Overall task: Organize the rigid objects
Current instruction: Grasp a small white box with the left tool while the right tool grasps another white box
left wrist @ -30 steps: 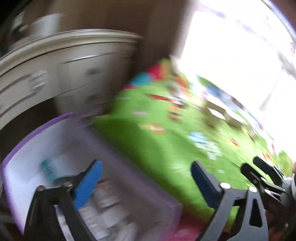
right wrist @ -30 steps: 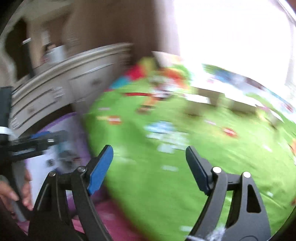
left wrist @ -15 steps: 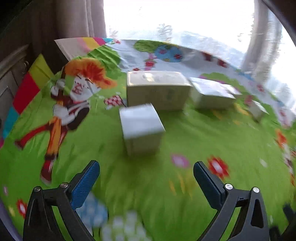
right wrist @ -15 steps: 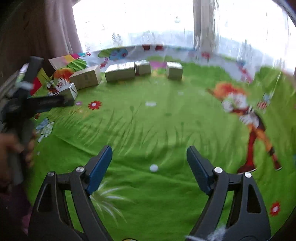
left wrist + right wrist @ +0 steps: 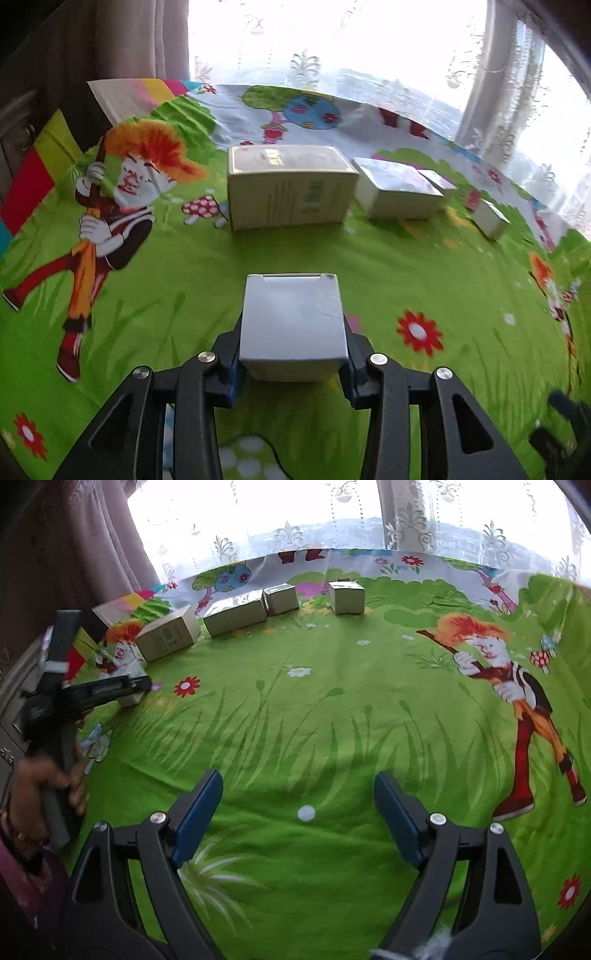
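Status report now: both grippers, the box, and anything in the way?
Left gripper just closed, jaws on small white box. Right gripper open, empty. Nothing blocking; other boxes stand apart.

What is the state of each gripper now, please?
Left gripper: just closed on the white box.
Right gripper: open, holding nothing.

small white box [image 5: 129, 699] mostly hidden behind left tool [image 5: 122, 688], box print unreadable
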Demonstrator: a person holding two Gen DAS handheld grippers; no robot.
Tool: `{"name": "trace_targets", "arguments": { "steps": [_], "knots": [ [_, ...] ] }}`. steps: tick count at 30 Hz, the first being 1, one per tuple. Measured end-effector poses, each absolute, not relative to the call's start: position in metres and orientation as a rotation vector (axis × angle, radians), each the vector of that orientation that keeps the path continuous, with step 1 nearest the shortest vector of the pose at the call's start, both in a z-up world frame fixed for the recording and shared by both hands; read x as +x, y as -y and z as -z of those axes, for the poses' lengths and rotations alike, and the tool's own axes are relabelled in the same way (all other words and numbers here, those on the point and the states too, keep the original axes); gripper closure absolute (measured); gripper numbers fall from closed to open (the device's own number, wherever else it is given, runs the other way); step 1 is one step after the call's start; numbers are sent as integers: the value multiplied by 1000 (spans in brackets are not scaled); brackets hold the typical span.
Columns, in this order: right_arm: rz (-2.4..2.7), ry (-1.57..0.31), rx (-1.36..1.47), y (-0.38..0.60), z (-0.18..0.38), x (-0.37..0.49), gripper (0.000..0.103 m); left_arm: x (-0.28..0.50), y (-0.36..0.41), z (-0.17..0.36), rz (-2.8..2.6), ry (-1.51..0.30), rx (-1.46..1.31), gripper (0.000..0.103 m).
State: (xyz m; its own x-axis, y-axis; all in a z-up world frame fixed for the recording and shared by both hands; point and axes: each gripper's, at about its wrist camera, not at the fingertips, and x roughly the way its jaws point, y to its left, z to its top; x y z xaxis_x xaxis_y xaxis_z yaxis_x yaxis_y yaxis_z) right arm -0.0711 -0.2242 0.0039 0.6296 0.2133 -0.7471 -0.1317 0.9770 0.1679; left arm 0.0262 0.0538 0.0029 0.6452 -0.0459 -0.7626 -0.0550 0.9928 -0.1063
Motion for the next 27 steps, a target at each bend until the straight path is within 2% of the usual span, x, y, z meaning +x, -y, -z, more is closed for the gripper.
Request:
{"name": "trace_targets", "arguments": {
  "steps": [4, 6, 7, 12, 18, 19, 20, 21, 27],
  "knots": [
    [-160, -844, 39, 223, -13, -23, 15, 32, -44, -2, -17, -881, -77, 61],
    [-98, -890, 5, 226, -6, 24, 15, 35, -38, -1, -31, -886, -37, 61],
    [-87, -943, 19, 231, 1, 55, 12, 34, -37, -2, -28, -886, -33, 61],
    [19, -948, -6, 241, 7, 149, 8, 35, -37, -1, -26, -887, -33, 60],
    [57, -965, 7, 244, 8, 196, 8, 35, -36, -1, -27, -887, -30, 60],
    [46, -955, 3, 242, 7, 195, 20, 35, -36, -1, -27, -887, -30, 60],
    [25, -933, -6, 240, 5, 191, 51, 35, -36, -1, -27, -887, -31, 60],
    [5, -920, -20, 236, 1, 184, 58, 35, -36, -1, -27, -887, -31, 60],
    [-148, -923, -63, 226, -4, 102, 58, 35, -37, -1, -22, -886, -37, 60]
  ]
}}
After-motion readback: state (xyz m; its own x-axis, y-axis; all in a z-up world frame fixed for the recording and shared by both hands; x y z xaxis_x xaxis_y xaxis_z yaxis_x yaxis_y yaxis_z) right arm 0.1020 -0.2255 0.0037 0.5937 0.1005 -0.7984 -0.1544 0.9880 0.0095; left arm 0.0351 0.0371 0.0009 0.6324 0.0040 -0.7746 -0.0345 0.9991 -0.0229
